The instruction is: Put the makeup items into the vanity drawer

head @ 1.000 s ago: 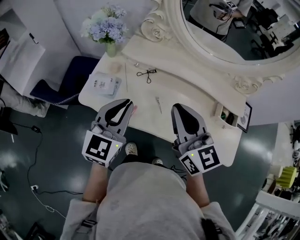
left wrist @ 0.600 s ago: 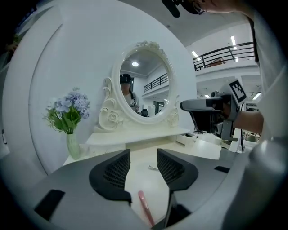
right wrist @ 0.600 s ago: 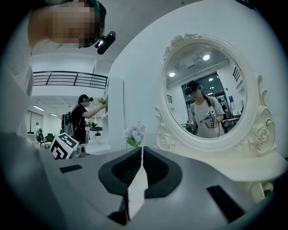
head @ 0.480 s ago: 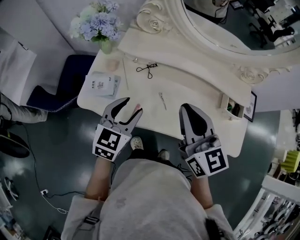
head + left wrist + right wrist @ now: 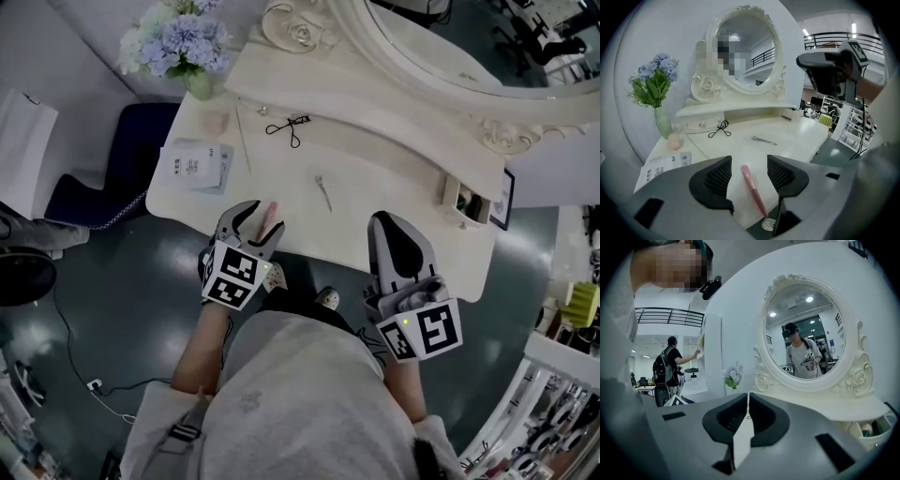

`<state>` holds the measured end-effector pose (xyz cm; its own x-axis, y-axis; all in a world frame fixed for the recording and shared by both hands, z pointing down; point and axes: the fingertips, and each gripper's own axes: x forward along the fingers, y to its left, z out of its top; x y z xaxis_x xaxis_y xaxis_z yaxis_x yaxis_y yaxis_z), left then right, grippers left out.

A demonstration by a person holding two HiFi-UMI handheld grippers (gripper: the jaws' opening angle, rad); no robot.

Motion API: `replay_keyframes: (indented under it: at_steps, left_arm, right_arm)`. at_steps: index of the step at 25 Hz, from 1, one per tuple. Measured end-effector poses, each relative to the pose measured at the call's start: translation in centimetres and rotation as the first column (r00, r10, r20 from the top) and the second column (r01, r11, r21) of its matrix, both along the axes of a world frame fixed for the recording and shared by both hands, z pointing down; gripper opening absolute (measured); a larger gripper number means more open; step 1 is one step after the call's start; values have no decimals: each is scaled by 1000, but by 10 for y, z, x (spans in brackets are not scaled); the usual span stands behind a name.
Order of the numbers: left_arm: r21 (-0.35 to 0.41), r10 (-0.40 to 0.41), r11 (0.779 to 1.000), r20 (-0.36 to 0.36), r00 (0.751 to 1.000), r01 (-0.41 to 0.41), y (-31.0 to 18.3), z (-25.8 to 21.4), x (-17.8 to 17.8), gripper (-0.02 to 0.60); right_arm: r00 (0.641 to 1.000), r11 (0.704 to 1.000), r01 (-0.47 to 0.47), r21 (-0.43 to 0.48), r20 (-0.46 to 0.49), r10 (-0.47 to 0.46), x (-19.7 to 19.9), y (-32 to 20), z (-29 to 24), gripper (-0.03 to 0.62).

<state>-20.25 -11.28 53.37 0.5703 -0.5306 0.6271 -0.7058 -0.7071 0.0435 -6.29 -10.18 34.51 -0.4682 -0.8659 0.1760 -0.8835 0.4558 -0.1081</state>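
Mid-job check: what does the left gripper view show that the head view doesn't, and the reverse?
Left gripper view only: the left gripper from behind its jaws, which have just been opening. They stand wide apart, with the pink stick lying on the desk between them and both pads clear of it.
Head view only: the blue chair left of the desk.
Both: the eyelash curler, slim metal tool, leaflet pack and flowers.

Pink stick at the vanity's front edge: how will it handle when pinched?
The pink stick looks slim and rigid, probably light. It seems round and smooth, so it may roll or slip. It lies at the edge of the vanity top; a nudge might drop it.
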Motion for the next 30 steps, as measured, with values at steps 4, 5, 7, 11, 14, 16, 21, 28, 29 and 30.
replay_keyframes:
  at_steps: [4,5,7,11,14,16,21,28,29,30]
  left_arm:
    - [-48,11,999,26,1000,-10,6,19,2,235]
    - [-56,12,998,33,999,-10,7,23,2,235]
    - [-69,12,998,46,999,-8,9,30,2,235]
    - [-90,6,996,67,998,0,10,43,-1,235]
    - [-98,4,995,81,997,4,11,49,-2,233]
    - [-94,-1,995,85,996,9,11,50,-2,233]
    - [-86,-10,996,92,996,18,11,49,-1,211]
    - [-87,-16,996,97,995,25,16,49,3,93]
    - [-87,-17,996,98,995,26,16,49,4,81]
    - [-87,-18,996,98,995,26,16,50,4,66]
  right_arm:
    - [1000,1000,-21,-11,-9,21,4,4,2,26]
    - [1000,1000,-26,-14,-10,26,5,5,2,26]
    - [999,999,-36,-18,-14,35,8,7,3,26]
    - [999,998,-50,-24,-21,49,11,10,5,26]
    - [998,998,-57,-28,-24,56,14,12,6,26]
    - [998,998,-59,-29,-24,58,15,13,7,26]
    - [998,998,-57,-29,-23,56,16,14,7,26]
    - [998,998,-54,-18,-20,54,16,14,3,26]
    - [998,998,-55,-17,-20,54,16,14,3,26]
    - [998,998,-56,-17,-20,55,16,15,3,26]
